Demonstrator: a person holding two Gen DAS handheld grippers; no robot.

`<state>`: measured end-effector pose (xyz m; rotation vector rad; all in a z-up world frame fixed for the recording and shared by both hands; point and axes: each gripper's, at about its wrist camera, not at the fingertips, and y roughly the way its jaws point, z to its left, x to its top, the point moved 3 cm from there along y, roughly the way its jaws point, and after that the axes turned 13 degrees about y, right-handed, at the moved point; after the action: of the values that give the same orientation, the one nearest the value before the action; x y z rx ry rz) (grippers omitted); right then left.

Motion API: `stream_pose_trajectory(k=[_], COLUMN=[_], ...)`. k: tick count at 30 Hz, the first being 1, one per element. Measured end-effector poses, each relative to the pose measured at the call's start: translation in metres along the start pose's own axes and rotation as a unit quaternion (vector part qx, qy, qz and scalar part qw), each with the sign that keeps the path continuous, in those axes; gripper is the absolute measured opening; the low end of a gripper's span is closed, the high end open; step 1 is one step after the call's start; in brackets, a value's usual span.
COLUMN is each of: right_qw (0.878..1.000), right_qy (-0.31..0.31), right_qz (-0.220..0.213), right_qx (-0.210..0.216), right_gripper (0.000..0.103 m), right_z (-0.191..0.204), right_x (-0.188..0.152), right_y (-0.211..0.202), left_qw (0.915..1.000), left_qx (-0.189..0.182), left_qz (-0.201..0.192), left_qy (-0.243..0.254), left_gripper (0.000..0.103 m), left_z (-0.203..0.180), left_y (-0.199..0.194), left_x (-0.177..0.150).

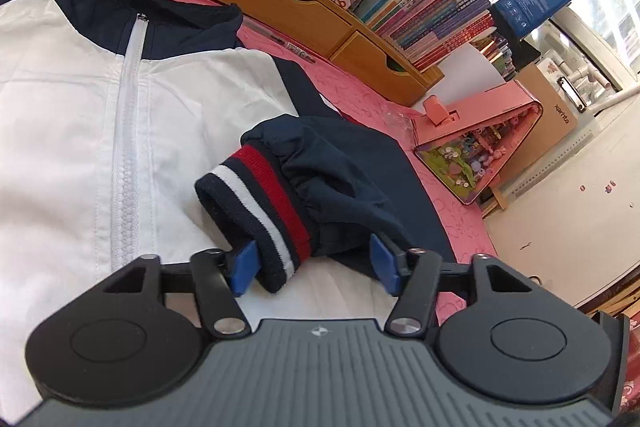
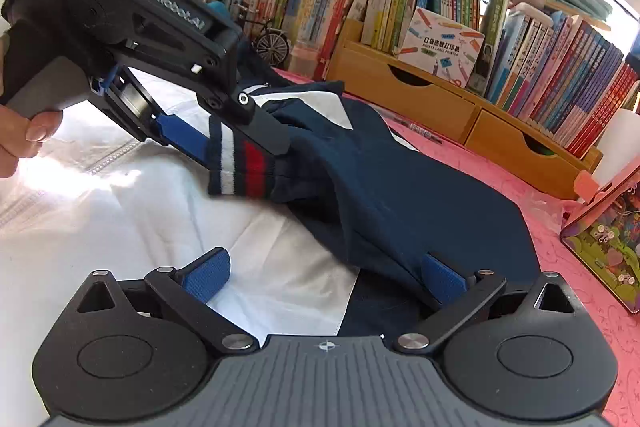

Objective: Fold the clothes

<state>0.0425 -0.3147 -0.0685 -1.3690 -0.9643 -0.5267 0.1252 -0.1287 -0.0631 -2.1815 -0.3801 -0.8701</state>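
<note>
- Step in hand: folding a sleeve [image 1: 352, 179] in over the front of the jacket [image 1: 60, 99]. The jacket lies face up on the pink worktop [image 1: 360, 87] with its zip [image 1: 128, 115] done up.
- The striped cuff [image 1: 256, 195] rests on the white chest panel just right of the zip, with the navy sleeve bunched up behind it.
- The left gripper [image 1: 314, 265] has its fingers spread wide. The cuff sits between them, and no squeeze on it shows.
- The right gripper [image 2: 326, 277] is released too. It hovers further right of the zip, and one pad is next to the sleeve's navy cloth.
- Next move, as I judge it: flatten the bunched sleeve so it lies straight beside the zip, then fetch the other sleeve.
- Hard to tell: whether the left pad touches the cuff, since the rib hides its tip.
- Cut off: the hem, and everything left of the zip past the white panel, so the other sleeve's place is unknown.
</note>
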Motion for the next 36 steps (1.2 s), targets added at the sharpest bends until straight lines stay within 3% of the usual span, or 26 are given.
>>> stream_pose_trajectory(k=[4,6,7,9,11,13,15,16,22,27,29,33,36], right_qw=[1.000,1.000,1.000,1.000,1.000,1.000,1.000,1.000,1.000,1.000,0.999,0.999,0.999], right_qy=[0.003,0.004,0.005,0.007,0.011,0.012,0.014,0.015,0.019,0.024,0.030,0.040,0.041], right_qz=[0.002,0.002,0.003,0.004,0.006,0.007,0.007,0.008,0.010,0.013,0.016,0.022,0.022], right_qx=[0.001,0.002,0.002,0.004,0.006,0.006,0.007,0.007,0.009,0.013,0.017,0.023,0.023], right_gripper=[0.103,0.103,0.103,0.103,0.103,0.103,0.103,0.103,0.103,0.103,0.103,0.103,0.103], right_z=[-0.001,-0.002,-0.002,-0.003,-0.004,-0.004,-0.004,-0.005,-0.006,-0.008,-0.009,-0.012,-0.012], right_x=[0.001,0.001,0.001,0.001,0.001,0.001,0.001,0.001,0.001,0.002,0.002,0.003,0.003], right_y=[0.001,0.001,0.001,0.001,0.001,0.001,0.002,0.002,0.002,0.002,0.002,0.002,0.002], left_qw=[0.9982,0.9985,0.9986,0.9993,0.9981,0.9942,0.9913,0.9896,0.9899,0.9841,0.9820,0.9709,0.9620], left_qx=[0.026,0.029,0.031,0.028,0.006,0.005,0.010,0.013,0.020,0.105,0.137,0.223,0.255], left_qz=[-0.037,-0.033,-0.030,-0.022,-0.031,-0.050,-0.057,-0.060,-0.113,-0.140,-0.129,-0.067,-0.037], left_qy=[0.040,0.033,0.029,-0.008,-0.053,-0.095,-0.119,-0.130,-0.083,-0.030,-0.014,0.054,0.090], left_gripper=[0.004,0.006,0.010,0.047,0.057,0.051,0.003,0.003,0.003,0.003,0.003,0.007,0.014], left_z=[-0.010,-0.008,-0.006,0.001,0.009,0.017,0.023,0.026,0.030,0.052,0.063,0.080,0.089], left_y=[-0.006,-0.004,-0.003,0.004,0.010,0.013,0.013,0.013,-0.032,-0.077,-0.083,-0.078,-0.069], left_x=[0.001,0.003,0.004,0.006,0.006,0.008,0.010,0.011,0.041,0.072,0.073,0.056,0.041])
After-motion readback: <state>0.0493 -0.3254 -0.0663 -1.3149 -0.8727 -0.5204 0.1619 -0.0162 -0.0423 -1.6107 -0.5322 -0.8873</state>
